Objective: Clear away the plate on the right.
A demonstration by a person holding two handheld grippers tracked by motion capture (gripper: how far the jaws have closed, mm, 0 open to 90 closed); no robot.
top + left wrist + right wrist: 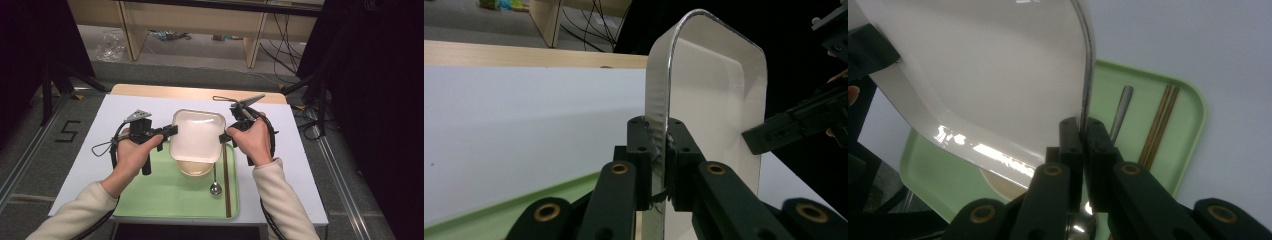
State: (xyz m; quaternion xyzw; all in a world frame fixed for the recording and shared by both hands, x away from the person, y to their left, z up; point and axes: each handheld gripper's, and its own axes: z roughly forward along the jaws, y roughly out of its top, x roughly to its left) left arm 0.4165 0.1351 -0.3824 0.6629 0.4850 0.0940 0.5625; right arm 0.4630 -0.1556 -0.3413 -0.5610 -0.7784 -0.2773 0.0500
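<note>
Both grippers clamp one shallow white rectangular plastic plate [197, 134] by opposite rims — left gripper [172, 131], right gripper [223, 136] — holding it over a beige bowl [194, 168] on the pale green tray [150, 192]. Step: lifting it off; next calls for level, matched travel. Also: one metal spoon [215, 186], one pair of brown chopsticks [226, 180].
</note>
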